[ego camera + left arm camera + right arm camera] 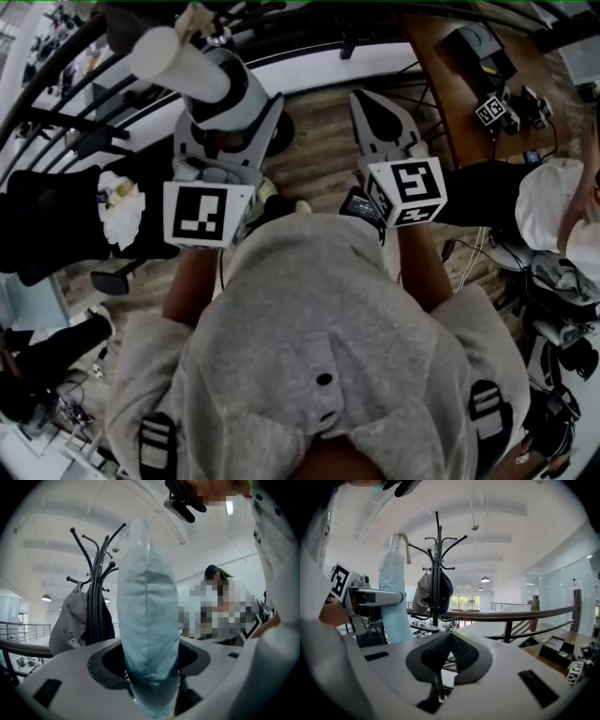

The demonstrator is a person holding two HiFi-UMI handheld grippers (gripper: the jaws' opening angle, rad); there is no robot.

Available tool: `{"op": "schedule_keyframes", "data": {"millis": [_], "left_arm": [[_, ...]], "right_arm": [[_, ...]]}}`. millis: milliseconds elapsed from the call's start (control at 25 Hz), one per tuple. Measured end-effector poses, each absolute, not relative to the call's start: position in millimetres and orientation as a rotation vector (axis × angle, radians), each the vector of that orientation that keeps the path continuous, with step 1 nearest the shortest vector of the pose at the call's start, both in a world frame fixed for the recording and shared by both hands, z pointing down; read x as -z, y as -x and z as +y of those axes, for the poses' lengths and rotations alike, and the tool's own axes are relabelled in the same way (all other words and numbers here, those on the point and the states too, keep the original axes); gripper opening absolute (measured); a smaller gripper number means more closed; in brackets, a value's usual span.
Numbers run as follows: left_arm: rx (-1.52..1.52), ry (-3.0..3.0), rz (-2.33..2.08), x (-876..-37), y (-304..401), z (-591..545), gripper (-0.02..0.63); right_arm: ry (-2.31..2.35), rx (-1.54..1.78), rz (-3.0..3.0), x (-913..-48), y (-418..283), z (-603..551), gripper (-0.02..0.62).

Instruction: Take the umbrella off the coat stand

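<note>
1 umbrella (147, 620) and 1 coat stand (436, 569) are showing, the stand at 12 o'clock. The left gripper (149, 670) is gripping the umbrella, jaws wide; the right gripper (450, 651) is pressing its jaws together, empty.

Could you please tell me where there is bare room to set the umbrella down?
The wood floor between the railing and the desk is bare. The desk's left strip is also free, beside a box. The floor on the right is crowded with cables.

A lab-like office mezzanine: curved railing (511, 616), glass wall (562, 588), equipment-strewn wooden desk (445, 94).
</note>
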State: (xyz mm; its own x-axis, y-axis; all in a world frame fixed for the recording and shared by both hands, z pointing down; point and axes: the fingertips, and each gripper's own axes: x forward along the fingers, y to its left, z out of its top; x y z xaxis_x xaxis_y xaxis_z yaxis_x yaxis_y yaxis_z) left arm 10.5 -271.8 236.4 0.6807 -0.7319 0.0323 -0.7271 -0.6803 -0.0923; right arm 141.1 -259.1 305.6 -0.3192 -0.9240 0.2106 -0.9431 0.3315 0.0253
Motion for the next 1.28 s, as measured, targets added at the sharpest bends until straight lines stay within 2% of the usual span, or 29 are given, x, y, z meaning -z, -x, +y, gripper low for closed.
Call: {"op": "schedule_keyframes", "data": {"millis": [400, 1280], "left_arm": [[0.295, 2.754, 1.432, -277, 22, -212, 0.279], [0.262, 2.734, 1.542, -292, 87, -158, 0.279]], "right_arm": [[-1.652, -0.237, -2.478, -322, -152, -215, 0.009], [-1.597, -0.25, -2.461, -338, -98, -165, 0.009]]}}
